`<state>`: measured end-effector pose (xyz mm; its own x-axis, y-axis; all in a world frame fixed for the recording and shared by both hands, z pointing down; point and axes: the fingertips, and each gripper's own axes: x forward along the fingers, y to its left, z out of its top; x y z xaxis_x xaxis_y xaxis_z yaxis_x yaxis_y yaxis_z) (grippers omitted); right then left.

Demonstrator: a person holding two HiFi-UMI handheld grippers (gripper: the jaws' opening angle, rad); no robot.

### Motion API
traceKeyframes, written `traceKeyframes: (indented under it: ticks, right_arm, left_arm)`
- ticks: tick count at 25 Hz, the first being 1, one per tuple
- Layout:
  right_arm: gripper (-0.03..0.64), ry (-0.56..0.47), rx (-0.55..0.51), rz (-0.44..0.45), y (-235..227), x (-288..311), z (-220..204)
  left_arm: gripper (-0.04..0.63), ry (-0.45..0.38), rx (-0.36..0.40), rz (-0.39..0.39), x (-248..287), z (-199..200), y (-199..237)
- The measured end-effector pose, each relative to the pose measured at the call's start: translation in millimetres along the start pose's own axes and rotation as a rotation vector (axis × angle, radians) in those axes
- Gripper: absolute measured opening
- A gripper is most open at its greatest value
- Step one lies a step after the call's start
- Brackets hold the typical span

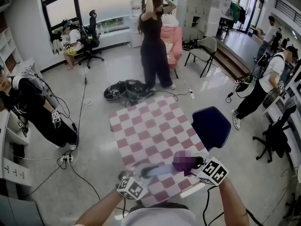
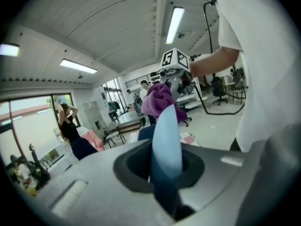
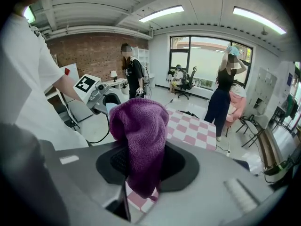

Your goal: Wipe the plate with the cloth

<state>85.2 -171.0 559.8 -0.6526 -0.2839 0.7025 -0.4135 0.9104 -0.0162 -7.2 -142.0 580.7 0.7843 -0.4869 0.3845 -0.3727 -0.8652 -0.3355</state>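
Over the near edge of the checkered table, I hold both grippers close together. My left gripper is shut on a light blue plate, which shows edge-on between its jaws in the left gripper view. My right gripper is shut on a purple knitted cloth, bunched up and hanging from its jaws. The cloth lies against the plate's far end. In the right gripper view the left gripper sits just behind the cloth.
A dark blue chair stands at the table's right side. A person in black stands beyond the far edge, with a black bag and cables on the floor. Other people stand at the left and right.
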Motion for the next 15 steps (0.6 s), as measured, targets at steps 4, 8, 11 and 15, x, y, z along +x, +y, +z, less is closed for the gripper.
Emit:
traceKeyframes:
  ticks: [4, 8, 11, 15]
  right_arm:
    - [0.123, -0.006, -0.025, 0.058, 16, 5, 12]
    - [0.123, -0.006, -0.091, 0.137, 45, 11, 31]
    - [0.123, -0.005, -0.15, 0.198, 69, 18, 46]
    - [0.123, 0.015, -0.214, 0.242, 86, 26, 55]
  left_arm:
    - [0.032, 0.013, 0.098, 0.015, 5, 4, -1]
    - [0.032, 0.033, 0.164, -0.008, 15, 4, -9]
    - [0.032, 0.037, 0.211, -0.038, 24, 9, -18]
    - [0.033, 0.03, 0.236, -0.065, 33, 14, -24]
